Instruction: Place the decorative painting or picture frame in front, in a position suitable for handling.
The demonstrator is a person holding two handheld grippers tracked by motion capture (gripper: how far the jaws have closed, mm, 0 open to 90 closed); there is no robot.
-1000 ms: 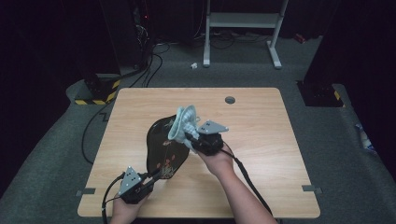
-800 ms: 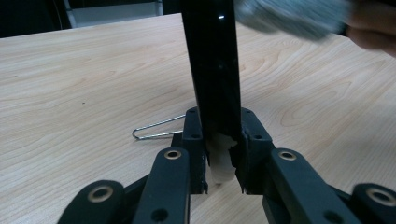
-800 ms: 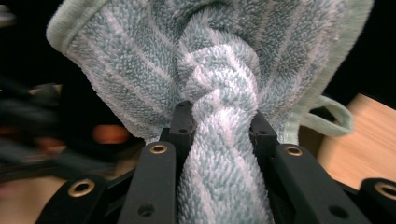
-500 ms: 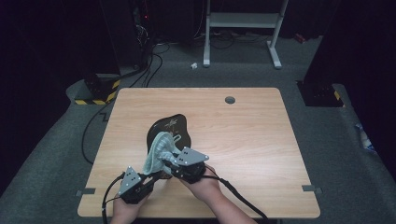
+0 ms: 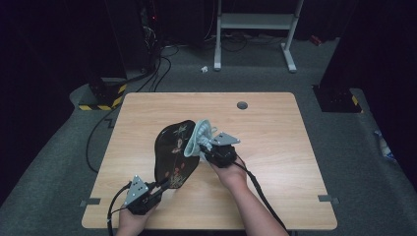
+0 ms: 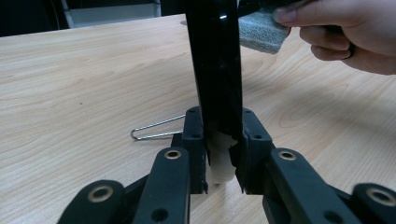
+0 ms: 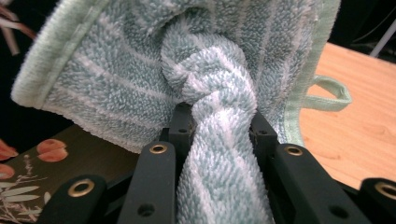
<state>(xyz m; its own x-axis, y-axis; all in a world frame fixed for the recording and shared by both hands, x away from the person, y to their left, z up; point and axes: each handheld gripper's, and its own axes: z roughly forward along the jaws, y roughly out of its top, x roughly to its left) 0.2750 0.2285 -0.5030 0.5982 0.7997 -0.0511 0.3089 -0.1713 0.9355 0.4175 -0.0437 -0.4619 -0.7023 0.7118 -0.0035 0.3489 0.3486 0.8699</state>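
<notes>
Left gripper [image 5: 158,185] sits at the near table edge, jaws clamped on the rim of the black floral tray [image 5: 173,152], which I hold tilted up off the wooden table [image 5: 275,128]. Farther in, my right gripper [image 5: 201,147] is pinched tight on a twisted pale green towel [image 7: 219,84], pressed against the tray's upper right edge.

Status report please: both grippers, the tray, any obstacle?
Left hand-held gripper clamps black tray edge. Right hand-held gripper holds towel on tray. Nothing blocking.
</notes>
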